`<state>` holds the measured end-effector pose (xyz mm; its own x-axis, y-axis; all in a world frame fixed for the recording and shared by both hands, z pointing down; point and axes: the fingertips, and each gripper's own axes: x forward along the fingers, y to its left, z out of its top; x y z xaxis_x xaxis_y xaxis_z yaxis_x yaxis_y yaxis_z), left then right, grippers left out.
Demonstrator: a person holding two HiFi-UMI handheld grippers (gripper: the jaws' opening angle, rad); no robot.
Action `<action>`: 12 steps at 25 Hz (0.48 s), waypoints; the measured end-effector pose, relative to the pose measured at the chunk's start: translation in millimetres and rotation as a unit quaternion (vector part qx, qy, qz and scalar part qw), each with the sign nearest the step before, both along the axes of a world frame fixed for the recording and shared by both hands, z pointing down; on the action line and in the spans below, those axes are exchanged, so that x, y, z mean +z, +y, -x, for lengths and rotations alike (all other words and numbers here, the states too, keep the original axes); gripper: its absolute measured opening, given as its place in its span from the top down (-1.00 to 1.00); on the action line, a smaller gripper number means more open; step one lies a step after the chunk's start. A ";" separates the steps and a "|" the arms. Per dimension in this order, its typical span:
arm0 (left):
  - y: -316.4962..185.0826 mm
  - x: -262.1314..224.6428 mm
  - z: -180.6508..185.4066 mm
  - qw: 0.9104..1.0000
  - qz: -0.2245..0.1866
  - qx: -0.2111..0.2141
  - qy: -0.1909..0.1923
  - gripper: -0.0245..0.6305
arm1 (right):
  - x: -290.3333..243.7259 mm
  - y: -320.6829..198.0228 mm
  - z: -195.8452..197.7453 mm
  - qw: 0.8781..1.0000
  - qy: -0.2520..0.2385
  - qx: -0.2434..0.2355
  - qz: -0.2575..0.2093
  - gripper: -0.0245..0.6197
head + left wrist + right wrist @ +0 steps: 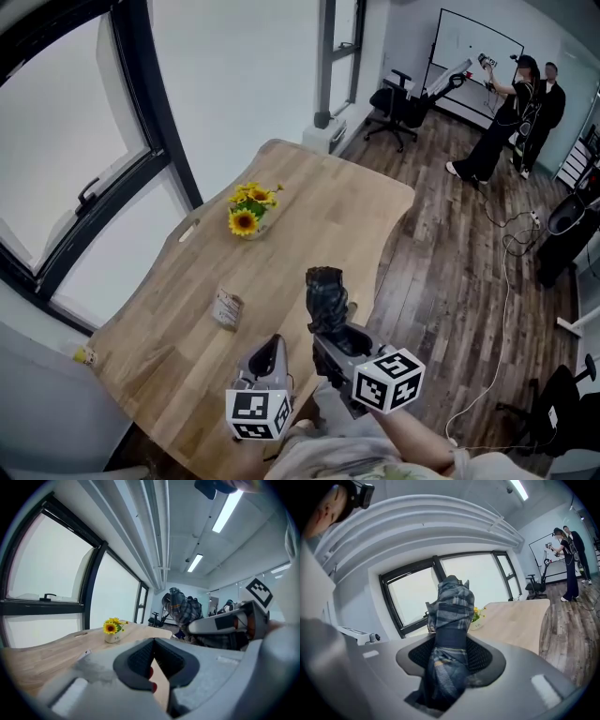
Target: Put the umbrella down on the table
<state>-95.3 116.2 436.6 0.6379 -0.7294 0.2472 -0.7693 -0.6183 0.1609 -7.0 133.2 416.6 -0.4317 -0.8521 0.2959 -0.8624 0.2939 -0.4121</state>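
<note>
Blue plaid umbrella, folded, pinched between right gripper fingers

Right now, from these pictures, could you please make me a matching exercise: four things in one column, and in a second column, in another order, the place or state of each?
Things:
1. umbrella
2. sunflowers
3. left claw
4. small packet

Place or state:
A. shut, nothing in it
B. gripped in the right claw
C. at the far part of the table
D. on the table, nearer than the sunflowers

Pairs: 1-B, 2-C, 3-A, 4-D
</note>
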 end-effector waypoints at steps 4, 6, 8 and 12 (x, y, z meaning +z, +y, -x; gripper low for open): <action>-35.0 1.1 -5.5 1.000 0.004 -0.021 -0.002 0.92 | 1.6 -40.2 -10.7 1.000 -0.006 -0.015 0.005 0.36; -51.9 0.6 -10.3 1.000 0.006 -0.030 -0.003 0.92 | 0.3 -59.5 -16.2 1.000 -0.009 -0.022 0.006 0.36; -67.1 -0.5 -16.7 0.999 0.007 -0.034 -0.005 0.92 | -1.3 -76.7 -21.9 0.999 -0.014 -0.028 0.007 0.36; -91.6 -1.4 -30.3 0.999 0.008 -0.039 -0.008 0.92 | -3.0 -106.1 -33.1 0.999 -0.020 -0.035 0.008 0.36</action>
